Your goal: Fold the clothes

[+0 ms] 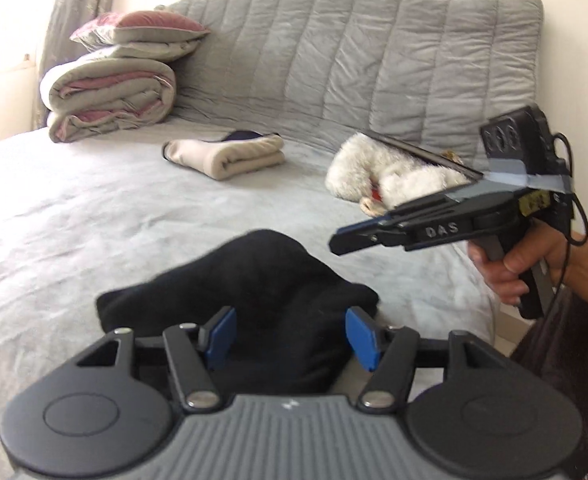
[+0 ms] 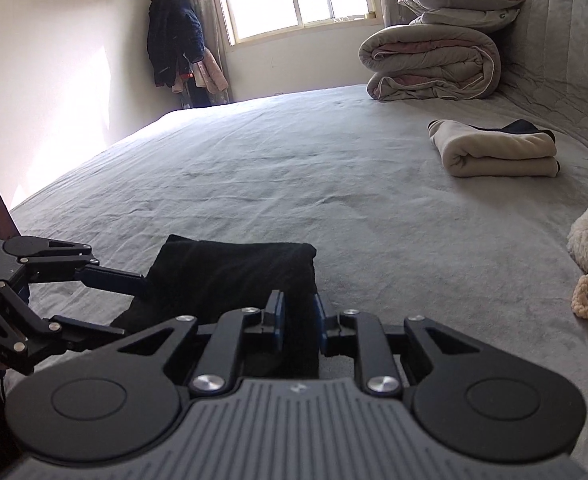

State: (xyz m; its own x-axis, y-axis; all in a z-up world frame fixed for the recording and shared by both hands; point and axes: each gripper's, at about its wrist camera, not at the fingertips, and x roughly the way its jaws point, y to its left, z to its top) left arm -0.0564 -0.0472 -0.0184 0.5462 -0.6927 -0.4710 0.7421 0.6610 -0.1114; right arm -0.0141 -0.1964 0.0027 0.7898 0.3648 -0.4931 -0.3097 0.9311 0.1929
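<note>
Left gripper (image 1: 290,336) spread over black garment (image 1: 254,280), right gripper (image 2: 298,320) narrowly parted, seemingly empty

A garment (image 1: 246,280) is lying on the bed (image 1: 74,216), just before the left gripper (image 1: 290,332) and beside the right gripper (image 1: 336,242), which a hand (image 1: 514,268) is holding at the right. Behind it, a folded towel (image 1: 230,156) is resting mid-bed, a plush toy (image 1: 394,176) sitting to its right and a quilt (image 1: 110,96) bearing pillows (image 1: 142,36) to its left, all before the headboard (image 1: 354,60).
</note>
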